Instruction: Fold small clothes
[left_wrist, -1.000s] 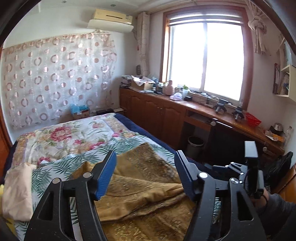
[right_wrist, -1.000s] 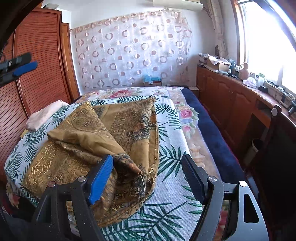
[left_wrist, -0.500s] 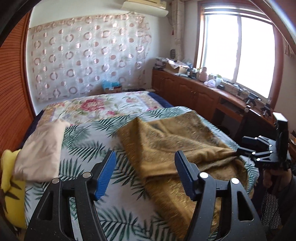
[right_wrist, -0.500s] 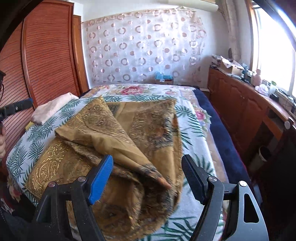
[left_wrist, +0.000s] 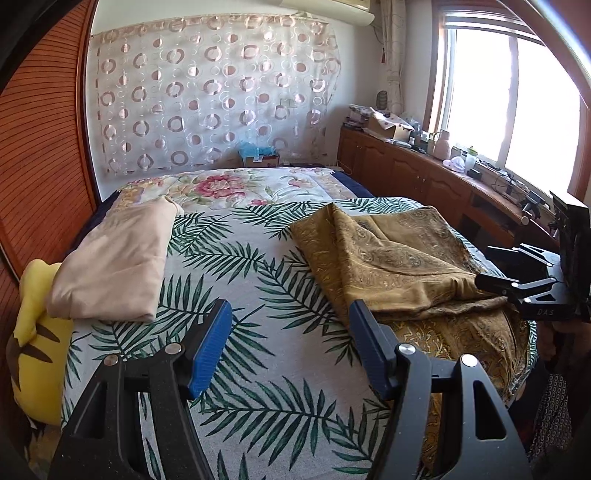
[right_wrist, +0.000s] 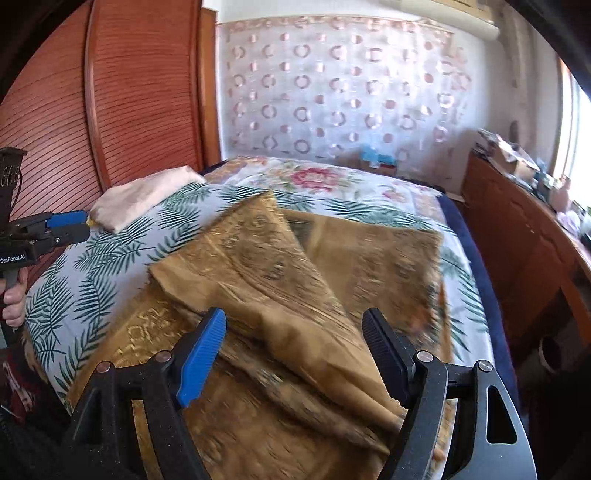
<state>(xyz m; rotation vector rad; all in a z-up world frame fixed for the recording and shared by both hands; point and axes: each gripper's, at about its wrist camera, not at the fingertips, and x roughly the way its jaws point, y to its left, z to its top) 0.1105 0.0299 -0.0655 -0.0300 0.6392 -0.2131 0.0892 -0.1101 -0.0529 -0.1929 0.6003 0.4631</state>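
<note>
A golden-brown patterned cloth (left_wrist: 402, 266) lies rumpled on the right part of the bed, one flap thrown over itself; it fills the middle of the right wrist view (right_wrist: 295, 288). My left gripper (left_wrist: 290, 343) is open and empty above the palm-leaf bedspread (left_wrist: 236, 266), left of the cloth. My right gripper (right_wrist: 295, 347) is open and empty, just above the cloth's near fold. Each gripper shows in the other's view: the right one (left_wrist: 517, 273) at the cloth's right edge, the left one (right_wrist: 70, 225) at the bed's left side.
A folded beige cloth (left_wrist: 118, 258) lies at the bed's left side, over a yellow plush toy (left_wrist: 33, 339). A wooden wardrobe (right_wrist: 110, 110) stands left. A wooden counter with clutter (left_wrist: 424, 162) runs under the window on the right.
My left gripper has swung left and back off the golden cloth, now over bare bedspread. My right gripper has moved forward over the cloth. Both stayed open.
</note>
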